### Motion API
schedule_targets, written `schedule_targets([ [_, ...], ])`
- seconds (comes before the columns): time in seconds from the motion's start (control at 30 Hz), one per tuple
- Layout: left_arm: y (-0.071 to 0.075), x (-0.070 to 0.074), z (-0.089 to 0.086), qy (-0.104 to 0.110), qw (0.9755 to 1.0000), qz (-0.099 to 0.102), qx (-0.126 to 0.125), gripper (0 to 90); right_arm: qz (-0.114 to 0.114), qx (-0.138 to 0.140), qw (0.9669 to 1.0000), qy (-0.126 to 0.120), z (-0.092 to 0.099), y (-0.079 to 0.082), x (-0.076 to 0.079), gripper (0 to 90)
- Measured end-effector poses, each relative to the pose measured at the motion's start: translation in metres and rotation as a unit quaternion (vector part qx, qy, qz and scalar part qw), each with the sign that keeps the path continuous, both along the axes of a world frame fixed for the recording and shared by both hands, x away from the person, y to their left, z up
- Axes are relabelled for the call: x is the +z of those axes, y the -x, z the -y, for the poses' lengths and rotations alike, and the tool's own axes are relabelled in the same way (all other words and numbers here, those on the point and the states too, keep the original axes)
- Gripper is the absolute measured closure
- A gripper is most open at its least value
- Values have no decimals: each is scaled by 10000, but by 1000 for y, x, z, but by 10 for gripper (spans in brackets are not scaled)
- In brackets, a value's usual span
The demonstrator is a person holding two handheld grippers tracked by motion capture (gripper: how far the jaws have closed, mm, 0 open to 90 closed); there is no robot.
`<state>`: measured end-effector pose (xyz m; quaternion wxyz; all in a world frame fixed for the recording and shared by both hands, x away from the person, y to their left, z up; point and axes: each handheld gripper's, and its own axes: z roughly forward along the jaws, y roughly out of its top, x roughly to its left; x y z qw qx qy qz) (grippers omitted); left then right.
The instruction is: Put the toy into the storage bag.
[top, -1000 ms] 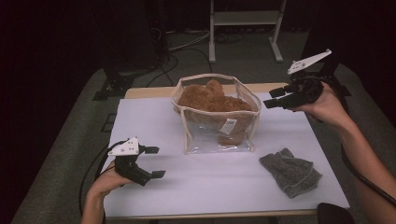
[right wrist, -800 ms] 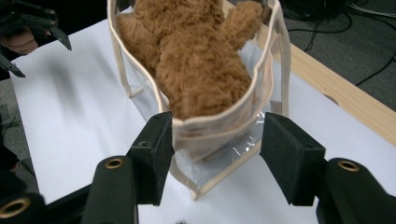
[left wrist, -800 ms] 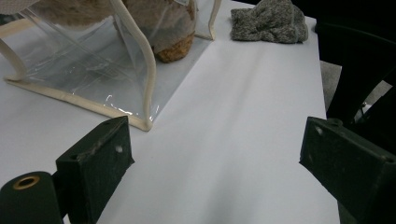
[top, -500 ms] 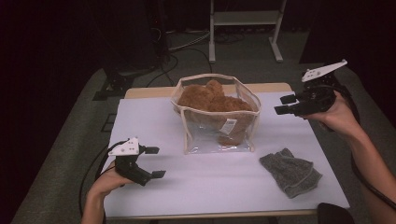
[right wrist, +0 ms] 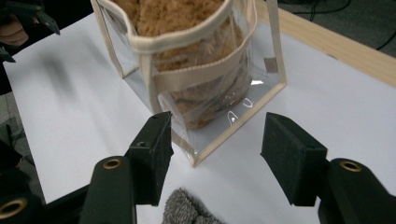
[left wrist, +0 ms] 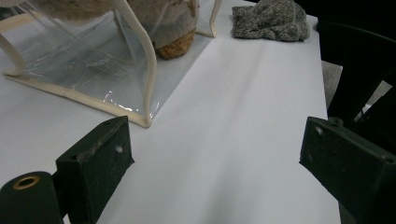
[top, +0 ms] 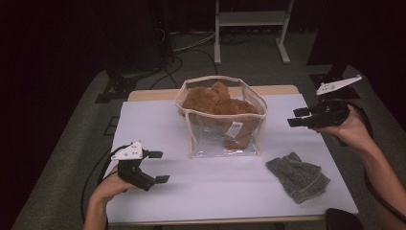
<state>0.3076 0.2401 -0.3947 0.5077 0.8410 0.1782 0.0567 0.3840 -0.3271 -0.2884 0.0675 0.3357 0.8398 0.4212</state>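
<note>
Two grippers, left (top: 162, 166) and right (top: 298, 116), jaws apart (nothing held), flanking clear bag (top: 222, 139).

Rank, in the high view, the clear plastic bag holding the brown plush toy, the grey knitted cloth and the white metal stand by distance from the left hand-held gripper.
From the left hand-held gripper:
1. Clear plastic bag with cream trim, holding the brown plush toy: mid-table, to the gripper's right.
2. Grey knitted cloth: near the table's right front corner.
3. White metal stand: on the floor beyond the table's far edge.
</note>
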Motion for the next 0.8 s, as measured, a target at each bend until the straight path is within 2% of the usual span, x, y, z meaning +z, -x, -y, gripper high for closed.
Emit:
schedule_targets([
  [0.27,1,0,0,11,10000,-2,14,82,-155,-77,9998,-103,8,4,-19,412],
  [0.8,1,-1,0,-13,10000,-20,9,82,-342,-149,9991,-218,18,11,-44,410],
])
